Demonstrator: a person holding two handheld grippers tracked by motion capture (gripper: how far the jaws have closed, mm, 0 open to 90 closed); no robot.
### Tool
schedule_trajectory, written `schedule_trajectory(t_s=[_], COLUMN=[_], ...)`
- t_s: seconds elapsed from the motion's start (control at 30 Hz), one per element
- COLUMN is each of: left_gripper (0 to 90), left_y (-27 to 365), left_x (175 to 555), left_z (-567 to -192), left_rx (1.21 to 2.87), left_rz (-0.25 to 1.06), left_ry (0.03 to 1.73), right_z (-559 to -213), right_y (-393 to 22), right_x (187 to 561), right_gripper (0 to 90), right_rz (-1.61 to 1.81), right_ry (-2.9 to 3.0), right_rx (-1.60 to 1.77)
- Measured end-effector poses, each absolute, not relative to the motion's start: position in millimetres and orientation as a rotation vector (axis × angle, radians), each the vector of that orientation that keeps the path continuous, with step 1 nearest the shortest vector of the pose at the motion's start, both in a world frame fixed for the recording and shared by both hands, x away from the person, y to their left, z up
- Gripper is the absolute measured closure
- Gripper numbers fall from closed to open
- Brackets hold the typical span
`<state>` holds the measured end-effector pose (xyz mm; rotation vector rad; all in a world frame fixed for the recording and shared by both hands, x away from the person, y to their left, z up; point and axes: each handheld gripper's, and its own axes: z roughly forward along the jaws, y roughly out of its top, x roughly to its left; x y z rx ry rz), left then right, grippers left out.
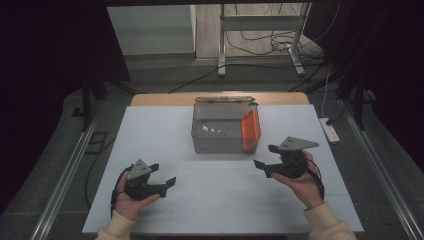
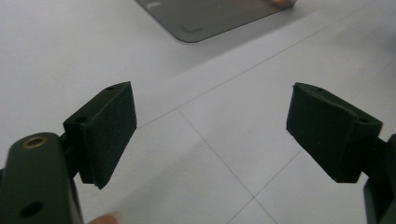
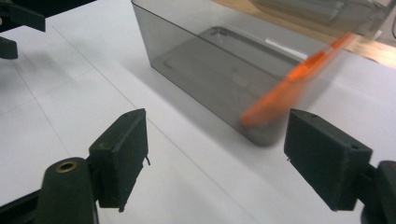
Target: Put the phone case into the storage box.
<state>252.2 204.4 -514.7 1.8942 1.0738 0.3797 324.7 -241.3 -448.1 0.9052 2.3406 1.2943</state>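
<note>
The smoky clear plastic box [image 1: 220,131] with its orange card [image 1: 251,129] lies just ahead-left of the spread, empty right gripper [image 1: 270,158], nearer than the spread left gripper [image 1: 162,176].

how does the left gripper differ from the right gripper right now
The left gripper sits low near the table's front edge, well short of the grey box; the right gripper is farther forward, close beside the box's end where the orange piece leans. The left gripper's grey plate is smaller in the high view than the right's. Both have open jaws with nothing between them.
</note>
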Motion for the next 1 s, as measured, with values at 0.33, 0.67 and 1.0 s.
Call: schedule_trajectory(t_s=[0.33,0.67,1.0], left_gripper=[16.0,16.0,15.9], left_y=[205,205,205], left_x=[254,254,255], left_z=[-517,-518,-519], left_rx=[1.9,1.901,1.898], left_rz=[0.385,0.386,0.38], left_ry=[1.082,1.083,1.082], right_z=[-468,-483,-487], right_y=[-287,-305,-304], right_x=[306,304,304], right_gripper=[19.8,19.7,19.1], right_rz=[1.289,1.323,1.315], right_ry=[2.343,2.323,2.329], right_rx=[0.948,0.993,0.975])
